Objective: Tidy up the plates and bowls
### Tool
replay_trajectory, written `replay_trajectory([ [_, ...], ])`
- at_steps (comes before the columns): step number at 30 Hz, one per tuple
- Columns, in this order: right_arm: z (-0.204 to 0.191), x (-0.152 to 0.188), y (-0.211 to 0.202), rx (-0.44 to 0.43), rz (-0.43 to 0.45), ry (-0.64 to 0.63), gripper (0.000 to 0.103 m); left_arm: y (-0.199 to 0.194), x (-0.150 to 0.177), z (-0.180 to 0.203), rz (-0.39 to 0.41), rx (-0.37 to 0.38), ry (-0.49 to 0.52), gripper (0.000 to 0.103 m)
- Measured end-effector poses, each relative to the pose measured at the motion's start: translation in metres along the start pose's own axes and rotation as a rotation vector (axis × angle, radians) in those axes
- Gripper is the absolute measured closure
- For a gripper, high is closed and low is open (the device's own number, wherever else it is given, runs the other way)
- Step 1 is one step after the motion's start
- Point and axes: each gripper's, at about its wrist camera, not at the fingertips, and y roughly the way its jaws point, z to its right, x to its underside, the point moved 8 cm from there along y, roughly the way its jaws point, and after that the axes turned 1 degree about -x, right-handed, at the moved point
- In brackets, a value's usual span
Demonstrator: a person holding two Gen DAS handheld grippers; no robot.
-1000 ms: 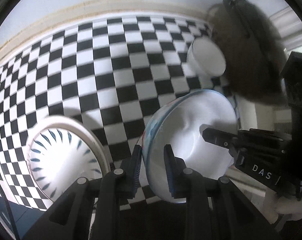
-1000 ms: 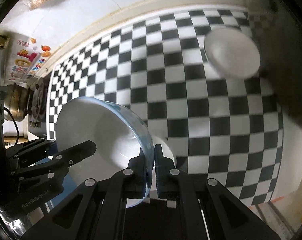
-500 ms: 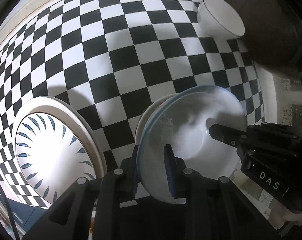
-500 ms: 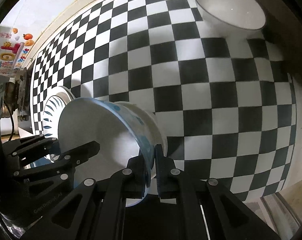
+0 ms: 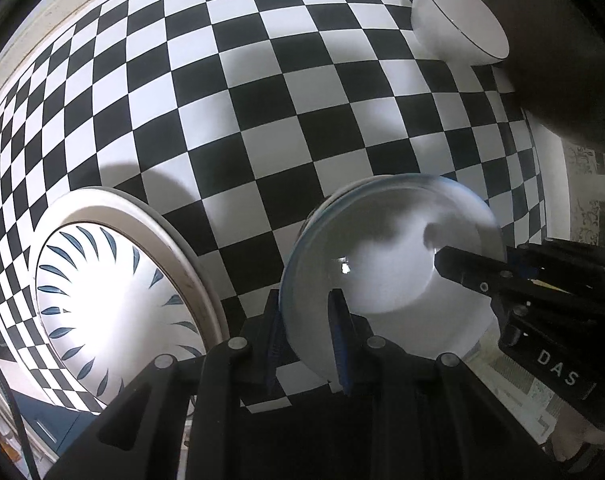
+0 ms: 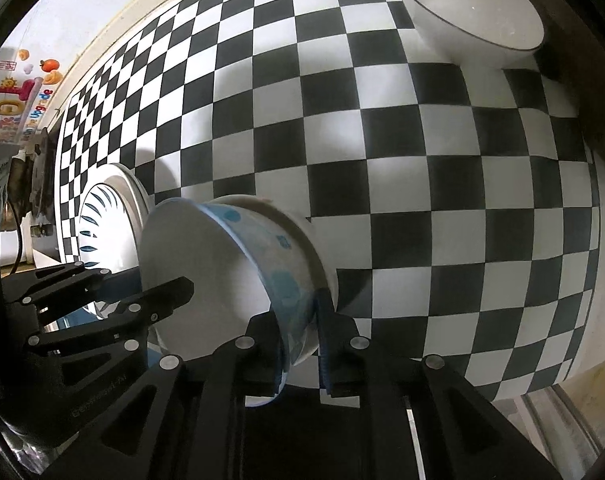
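A white bowl with a blue-spotted outer wall (image 6: 270, 256) sits tilted inside a plain white bowl (image 6: 316, 248) on the checkered table (image 6: 422, 160). My left gripper (image 5: 306, 328) is shut on the near rim of the spotted bowl (image 5: 382, 264). On the opposite rim, my right gripper (image 6: 302, 340) has its jaws opening; the bowl wall stands between the pads with a small gap. A plate with blue leaf marks (image 5: 114, 304) lies just left of the bowls. A white bowl with a thin dark rim (image 5: 454, 20) stands far off at the upper right.
A dark blurred mass (image 5: 562, 60) hangs over the table's right side beyond the dark-rimmed bowl (image 6: 470, 12). The table's right edge (image 6: 582, 360) is close to the stacked bowls. Colourful stickers (image 6: 18, 92) mark the wall at left. Bare checkered cloth lies between the stack and the far bowl.
Both grippers have come down with the spotted bowl, which now rests inside the plain white bowl. The right jaws have spread a little off the rim.
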Motion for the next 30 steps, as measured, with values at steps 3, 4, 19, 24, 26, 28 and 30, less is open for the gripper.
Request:
replay_trajectory([
  [3, -0.001, 0.001, -0.005, -0.002, 0.006, 0.004, 0.082, -0.002, 0.002, -0.003, -0.002, 0.010, -0.005, 0.083],
  [4, 0.001, 0.001, -0.006, 0.005, 0.006, 0.003, 0.081, -0.004, 0.003, -0.005, -0.001, 0.011, -0.005, 0.083],
  [19, 0.019, -0.005, -0.039, -0.030, 0.078, 0.047, 0.081, -0.046, -0.011, -0.011, 0.081, -0.023, -0.011, 0.082],
  [24, 0.051, -0.023, -0.065, -0.001, 0.155, 0.126, 0.081, -0.085, -0.054, -0.004, 0.181, 0.003, -0.025, 0.075],
  [26, 0.064, -0.032, -0.072, 0.007, 0.172, 0.156, 0.081, -0.090, -0.081, 0.007, 0.189, 0.049, -0.032, 0.075],
  [28, 0.074, -0.041, -0.078, 0.015, 0.194, 0.177, 0.081, -0.088, -0.104, 0.020, 0.177, 0.095, -0.032, 0.075],
  [30, 0.085, -0.050, -0.084, 0.038, 0.215, 0.194, 0.081, -0.082, -0.130, 0.038, 0.149, 0.156, -0.023, 0.075],
])
